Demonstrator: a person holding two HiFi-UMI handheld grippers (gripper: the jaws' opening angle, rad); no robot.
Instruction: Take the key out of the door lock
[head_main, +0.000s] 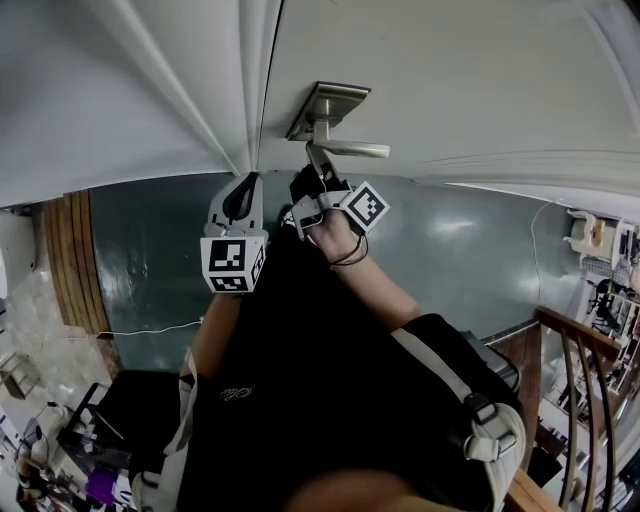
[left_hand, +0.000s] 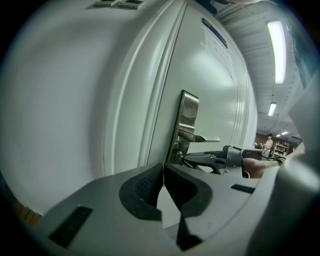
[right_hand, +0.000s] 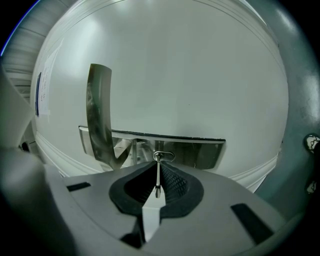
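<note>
The right claw (right_hand: 159, 167) is pinching the thin silver metal key (right_hand: 158, 179) between nearly closed pads, the key pointing straight ahead into the brushed steel lock plate (right_hand: 200, 152) along the claw's own axis, while the left claw (left_hand: 163, 172) is idling shut and empty.

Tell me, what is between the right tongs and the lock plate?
The key: the right tongs pinch it, and its far end reaches the lock plate. The right gripper view shows this.
</note>
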